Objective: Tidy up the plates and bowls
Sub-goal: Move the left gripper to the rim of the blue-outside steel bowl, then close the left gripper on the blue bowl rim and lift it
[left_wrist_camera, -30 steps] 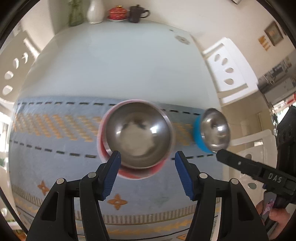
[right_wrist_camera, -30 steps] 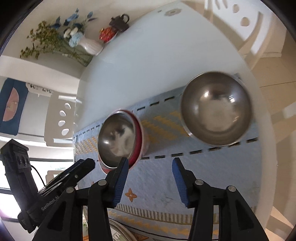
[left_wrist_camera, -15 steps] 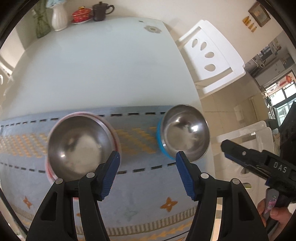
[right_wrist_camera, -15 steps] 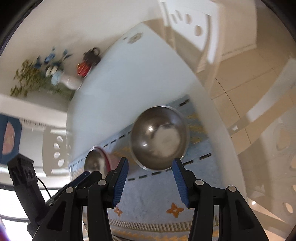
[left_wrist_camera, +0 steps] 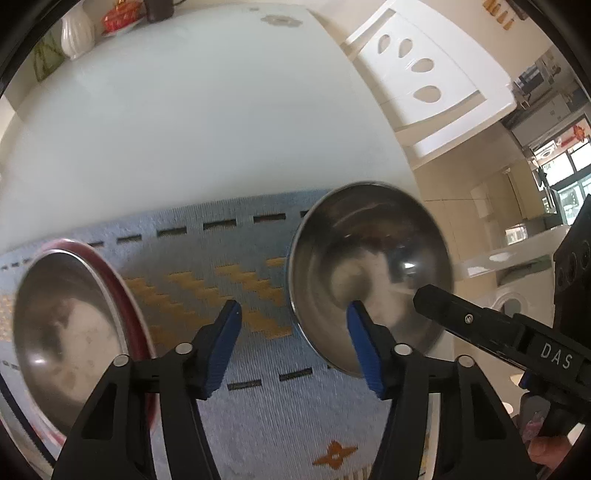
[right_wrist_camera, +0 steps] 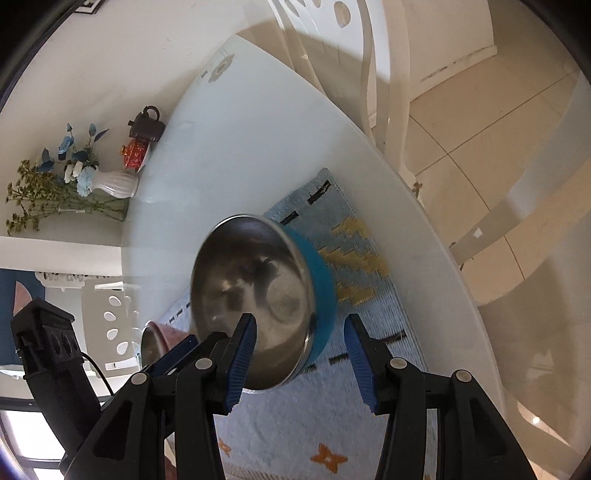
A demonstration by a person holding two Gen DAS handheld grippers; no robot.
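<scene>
A steel bowl with a blue outer wall [left_wrist_camera: 369,273] [right_wrist_camera: 258,295] sits on the blue woven mat [left_wrist_camera: 229,273] [right_wrist_camera: 354,258] near the table's right edge. A steel bowl with a red outer wall [left_wrist_camera: 70,339] [right_wrist_camera: 155,338] sits on the mat to its left. My left gripper [left_wrist_camera: 293,343] is open, its right finger over the blue bowl's near left rim. My right gripper [right_wrist_camera: 299,354] is open, its jaws straddling the blue bowl's near right rim. Its finger [left_wrist_camera: 480,325] reaches over the blue bowl in the left wrist view.
The white table [left_wrist_camera: 192,122] [right_wrist_camera: 258,140] carries a white vase [left_wrist_camera: 75,31] [right_wrist_camera: 118,184], a red lidded cup [right_wrist_camera: 135,157] and a dark teapot [right_wrist_camera: 146,125] at the far end. White chairs [left_wrist_camera: 428,77] stand at the right side. The table edge lies just right of the blue bowl.
Both grippers moved right and closer to the blue bowl. The red bowl slid to the left of both views. The jaws stayed open.
</scene>
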